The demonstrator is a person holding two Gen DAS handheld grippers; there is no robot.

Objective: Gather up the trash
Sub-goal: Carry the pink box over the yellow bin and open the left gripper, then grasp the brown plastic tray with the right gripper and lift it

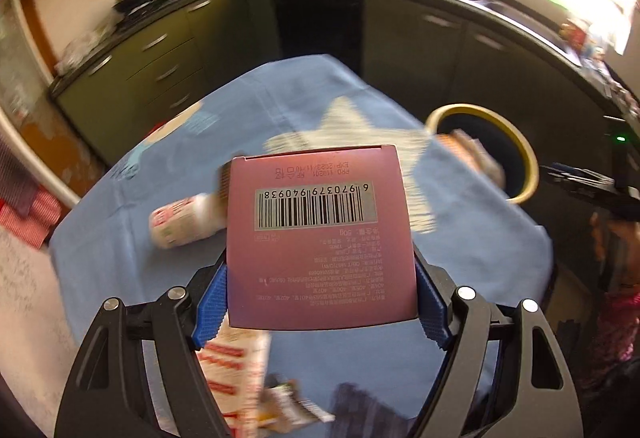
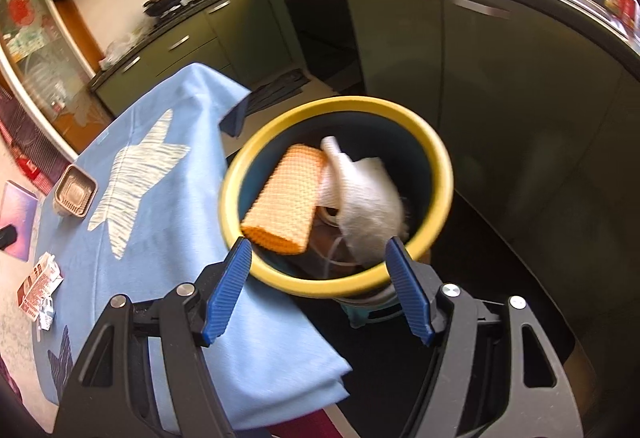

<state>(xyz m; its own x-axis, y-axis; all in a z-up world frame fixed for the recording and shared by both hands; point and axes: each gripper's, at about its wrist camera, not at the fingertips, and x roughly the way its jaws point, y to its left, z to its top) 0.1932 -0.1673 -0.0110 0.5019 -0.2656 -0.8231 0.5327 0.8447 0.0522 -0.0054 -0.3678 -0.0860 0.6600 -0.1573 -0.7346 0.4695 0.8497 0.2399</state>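
My left gripper (image 1: 320,294) is shut on a pink carton with a barcode (image 1: 320,238), held above the blue star tablecloth (image 1: 360,110). A red-and-white cup (image 1: 184,222) lies on its side on the cloth beyond it. My right gripper (image 2: 318,258) is open and empty just above the near rim of the yellow-rimmed trash bin (image 2: 436,150). An orange mesh wrapper (image 2: 288,198) and a white crumpled tissue (image 2: 368,198) are blurred over the bin's mouth, free of my fingers. The bin (image 1: 520,146) also shows at the right in the left wrist view.
On the cloth (image 2: 168,230) sit a brown plastic tray (image 2: 74,196) and a torn red-and-white wrapper (image 2: 40,286). More red-and-white packaging (image 1: 236,370) and scraps (image 1: 288,406) lie under my left gripper. Green kitchen cabinets (image 2: 480,78) and the counter curve behind.
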